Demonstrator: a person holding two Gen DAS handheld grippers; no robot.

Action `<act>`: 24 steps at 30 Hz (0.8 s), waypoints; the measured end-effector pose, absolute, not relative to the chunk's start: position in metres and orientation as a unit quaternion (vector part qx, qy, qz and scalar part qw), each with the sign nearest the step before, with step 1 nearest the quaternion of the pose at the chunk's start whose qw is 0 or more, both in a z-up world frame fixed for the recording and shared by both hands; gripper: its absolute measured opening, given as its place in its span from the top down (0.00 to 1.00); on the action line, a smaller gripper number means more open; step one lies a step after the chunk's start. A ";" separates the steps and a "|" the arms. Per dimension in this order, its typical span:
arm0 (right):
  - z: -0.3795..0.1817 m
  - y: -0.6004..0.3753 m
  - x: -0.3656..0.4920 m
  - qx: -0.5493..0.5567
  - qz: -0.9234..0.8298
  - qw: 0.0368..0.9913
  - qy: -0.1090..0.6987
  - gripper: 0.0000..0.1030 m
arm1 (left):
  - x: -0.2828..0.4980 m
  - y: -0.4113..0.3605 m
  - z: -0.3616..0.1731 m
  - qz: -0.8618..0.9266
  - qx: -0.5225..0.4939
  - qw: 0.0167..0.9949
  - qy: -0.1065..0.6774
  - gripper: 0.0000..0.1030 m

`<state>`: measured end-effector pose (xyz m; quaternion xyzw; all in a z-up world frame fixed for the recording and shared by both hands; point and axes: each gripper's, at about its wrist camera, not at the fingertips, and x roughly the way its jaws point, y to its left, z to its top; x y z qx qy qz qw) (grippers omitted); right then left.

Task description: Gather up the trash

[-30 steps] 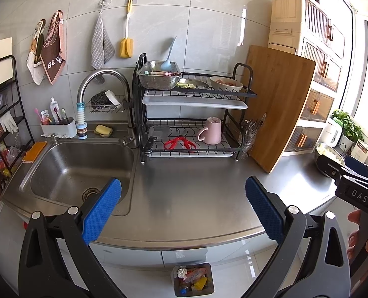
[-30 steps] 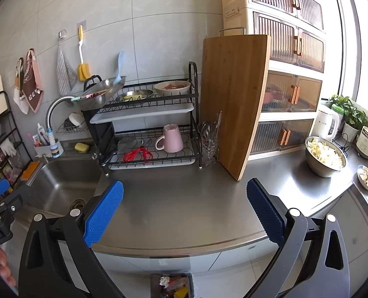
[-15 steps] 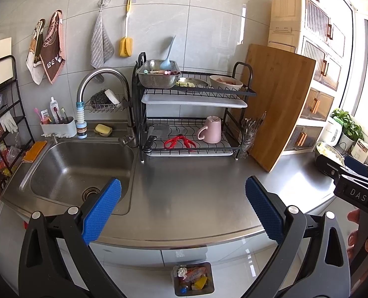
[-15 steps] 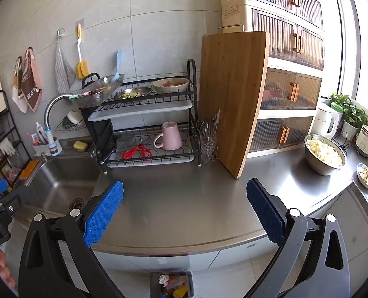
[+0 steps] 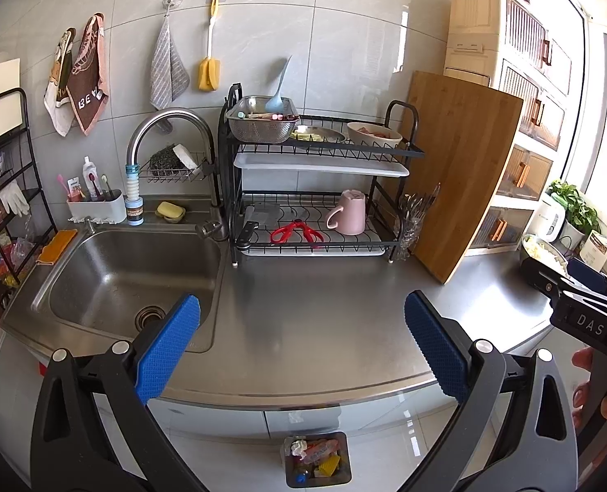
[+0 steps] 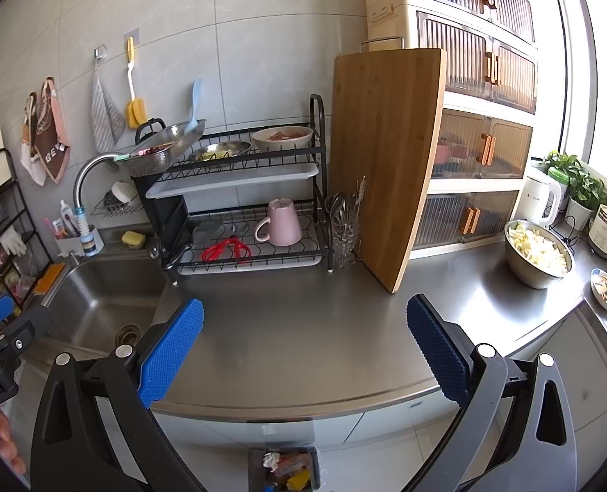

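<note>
Brushed steel surface (image 5: 323,320) fills mid-frame, with a stamped steel sink (image 5: 110,283) at left, a black wire rack (image 5: 315,188) behind, and a slanted bamboo board (image 5: 463,172) at right. Both the left tool (image 5: 302,330) and the right tool (image 6: 305,330) hover level with ribbed blue pads spread wide, gripping nothing. At bottom centre, a small square bin (image 5: 317,461) on the floor tiles holds crumpled trash (image 5: 315,453).
</note>
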<state>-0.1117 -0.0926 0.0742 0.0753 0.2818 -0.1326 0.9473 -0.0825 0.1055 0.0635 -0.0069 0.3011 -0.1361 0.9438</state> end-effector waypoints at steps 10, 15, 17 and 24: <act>0.072 -0.098 -0.110 0.087 -0.128 0.947 0.281 0.03 | -0.077 0.106 0.063 -0.117 -0.008 0.944 0.308 0.08; 0.071 -0.098 -0.108 0.084 -0.126 0.947 0.283 0.03 | -0.079 0.102 0.064 -0.113 0.007 0.947 0.300 0.08; 0.071 -0.098 -0.108 0.083 -0.127 0.947 0.283 0.03 | -0.079 0.101 0.064 -0.112 0.008 0.947 0.300 0.08; 0.067 -0.100 -0.104 0.087 -0.120 0.945 0.290 0.03 | -0.079 0.099 0.064 -0.112 0.014 0.949 0.294 0.08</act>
